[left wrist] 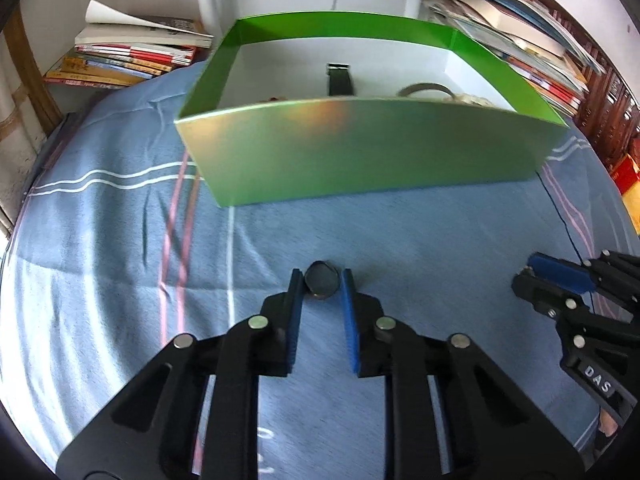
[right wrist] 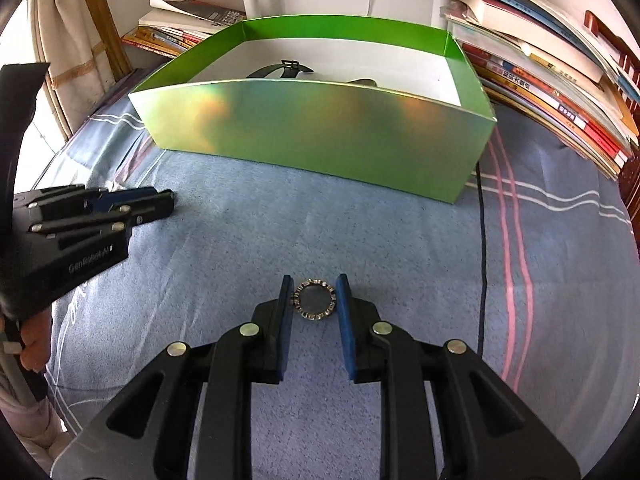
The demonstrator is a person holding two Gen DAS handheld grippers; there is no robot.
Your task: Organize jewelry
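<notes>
A studded ring [right wrist: 315, 299] sits between the tips of the right gripper [right wrist: 314, 298], whose jaws grip it from either side, its round opening facing the camera above the blue striped bedsheet [right wrist: 360, 224]. The left gripper [left wrist: 321, 285] likewise has its jaws clamped on a dark round piece [left wrist: 321, 283]. Beyond both stands an open green box [right wrist: 320, 132] holding a black strap [left wrist: 340, 80] and a bangle [left wrist: 426, 89]. "GenRobot.AI" reads on the left gripper's side, "DAS" on the right's.
</notes>
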